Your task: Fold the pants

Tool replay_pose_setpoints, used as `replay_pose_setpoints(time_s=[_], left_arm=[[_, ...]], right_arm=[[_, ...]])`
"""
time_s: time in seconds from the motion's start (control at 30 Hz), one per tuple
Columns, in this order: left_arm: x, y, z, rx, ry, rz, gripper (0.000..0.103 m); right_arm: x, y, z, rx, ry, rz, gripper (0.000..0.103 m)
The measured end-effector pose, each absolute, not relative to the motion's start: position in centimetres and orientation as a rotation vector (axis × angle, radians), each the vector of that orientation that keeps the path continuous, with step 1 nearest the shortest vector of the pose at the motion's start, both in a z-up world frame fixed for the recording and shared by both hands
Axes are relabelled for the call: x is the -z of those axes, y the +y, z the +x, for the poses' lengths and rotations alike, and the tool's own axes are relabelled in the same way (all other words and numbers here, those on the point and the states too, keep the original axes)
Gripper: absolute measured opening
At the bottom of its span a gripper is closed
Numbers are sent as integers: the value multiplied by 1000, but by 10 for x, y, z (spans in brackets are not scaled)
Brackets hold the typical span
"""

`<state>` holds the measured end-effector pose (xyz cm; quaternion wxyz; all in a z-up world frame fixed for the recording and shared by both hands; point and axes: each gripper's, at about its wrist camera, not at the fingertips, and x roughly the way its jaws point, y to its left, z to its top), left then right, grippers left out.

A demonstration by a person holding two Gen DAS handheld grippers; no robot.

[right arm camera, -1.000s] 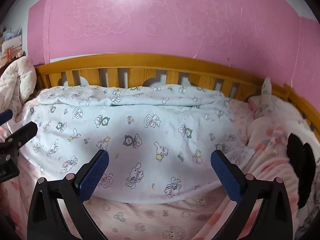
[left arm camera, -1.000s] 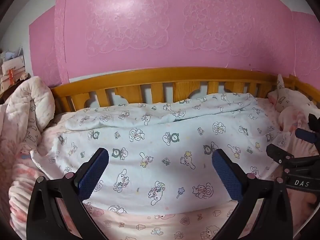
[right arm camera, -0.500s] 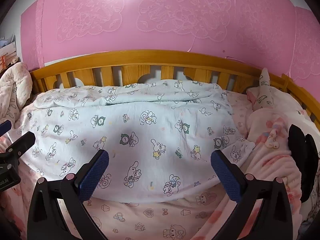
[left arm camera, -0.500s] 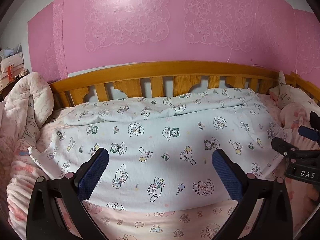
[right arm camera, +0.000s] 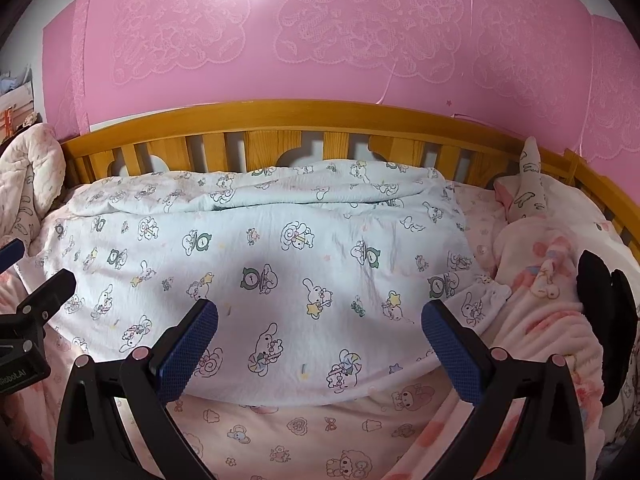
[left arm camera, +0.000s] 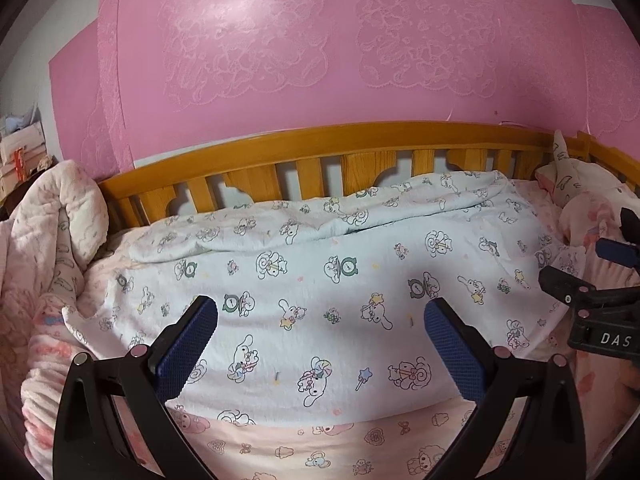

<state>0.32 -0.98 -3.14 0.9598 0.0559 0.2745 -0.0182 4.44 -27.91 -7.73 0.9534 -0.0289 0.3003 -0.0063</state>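
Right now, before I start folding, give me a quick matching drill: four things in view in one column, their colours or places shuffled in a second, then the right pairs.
1. pants
2. bed rail
3. wall covering
4. quilted blanket

a. orange-brown wood, behind the bedding
b. bunched at the bed's left end
c. pale blue with cartoon prints, spread flat
d. pink with lace pattern

Pairs: 1-c, 2-a, 3-d, 4-b

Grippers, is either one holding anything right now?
No. The left gripper and right gripper are open above the pants, holding nothing.
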Motion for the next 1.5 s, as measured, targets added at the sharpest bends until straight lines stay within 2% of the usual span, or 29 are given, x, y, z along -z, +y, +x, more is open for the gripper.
replay_pose_setpoints(time_s=[0.87, 1.5], left_arm=[[31, -18, -1, 17, 524, 180, 103], [34, -10, 4, 31, 562, 123, 103]], right_arm=[[76, -279, 44, 4, 612, -59, 103], [77, -278, 43, 0, 610, -57, 103]])
